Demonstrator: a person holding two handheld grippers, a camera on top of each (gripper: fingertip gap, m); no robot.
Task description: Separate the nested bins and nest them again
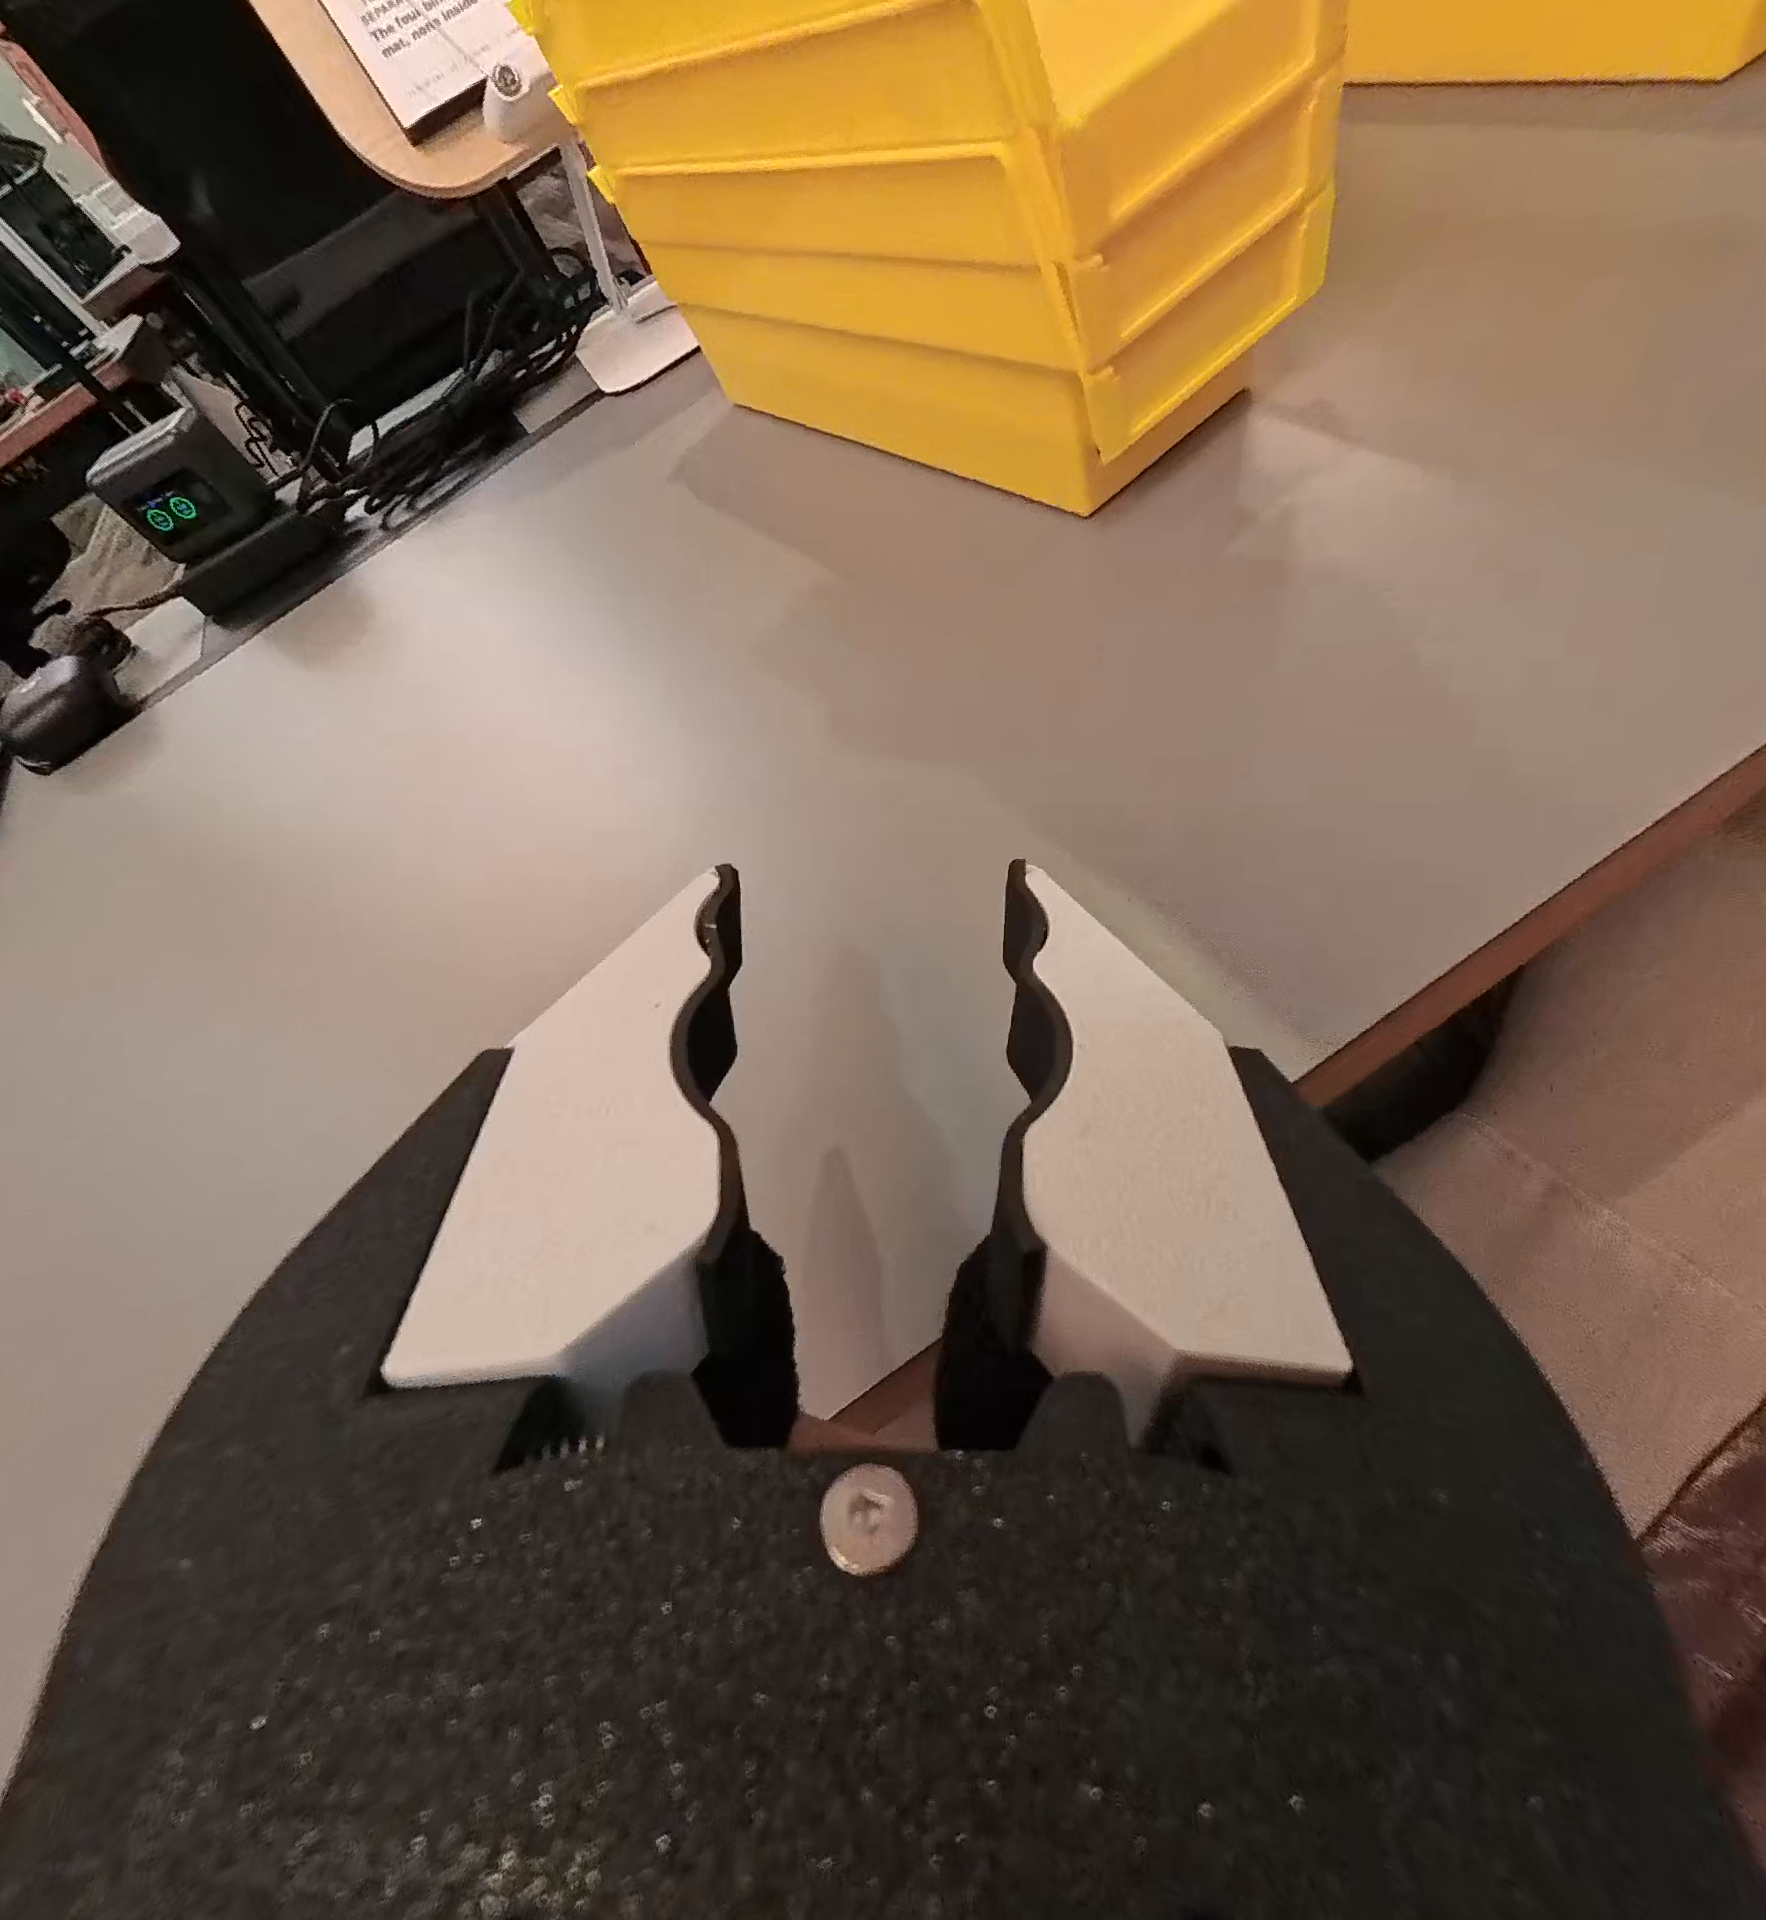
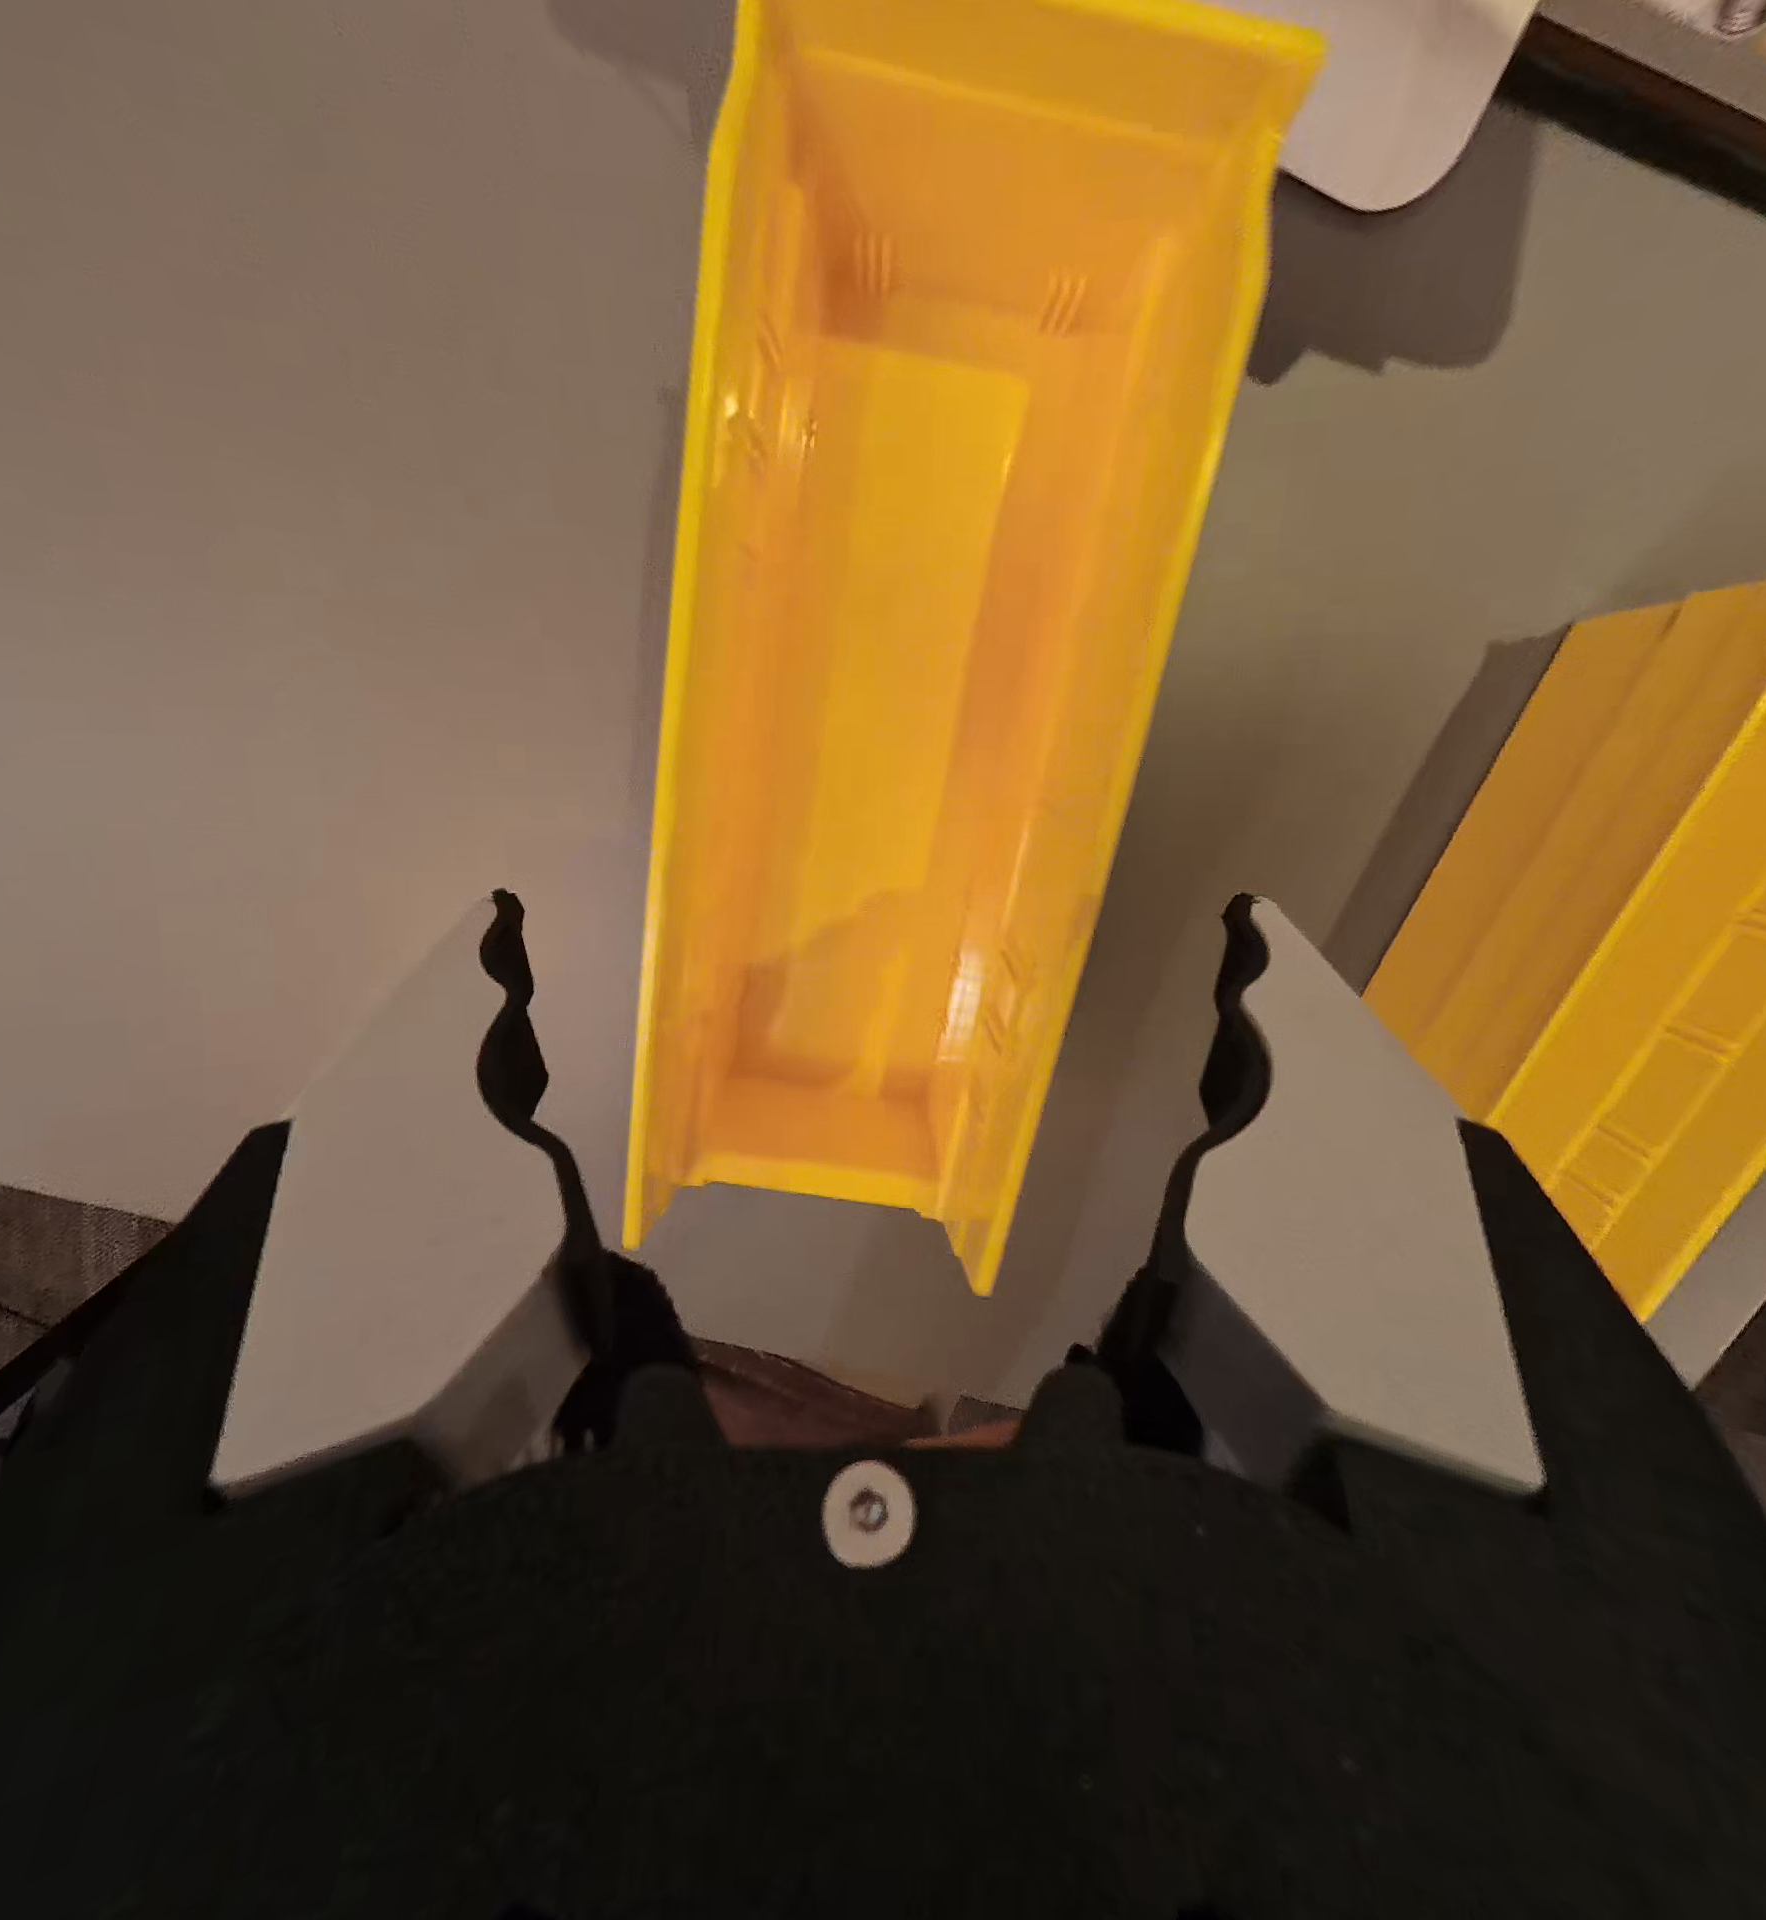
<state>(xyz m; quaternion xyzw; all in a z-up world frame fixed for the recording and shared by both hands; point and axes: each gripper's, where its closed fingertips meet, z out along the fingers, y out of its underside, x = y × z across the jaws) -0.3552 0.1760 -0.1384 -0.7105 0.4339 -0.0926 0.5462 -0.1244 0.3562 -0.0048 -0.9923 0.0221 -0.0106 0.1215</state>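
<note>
A stack of several nested yellow bins (image 1: 983, 239) stands on the grey table (image 1: 443, 831) at the far middle of the left wrist view. My left gripper (image 1: 871, 883) is open and empty, low over bare table well short of the stack. In the right wrist view I look down into a long yellow bin (image 2: 920, 623) standing open side up. My right gripper (image 2: 871, 904) is wide open above its near end, with one finger on each side and neither touching it. Another yellow bin (image 2: 1637, 935) lies to the right, showing its ribbed outer wall.
The table's front edge (image 1: 1481, 935) runs close on the right of the left gripper, with floor beyond. More yellow plastic (image 1: 1544, 42) shows at the far right. Cables and a black device (image 1: 183, 509) sit past the table's left edge. A white sheet (image 2: 1378, 104) lies behind the open bin.
</note>
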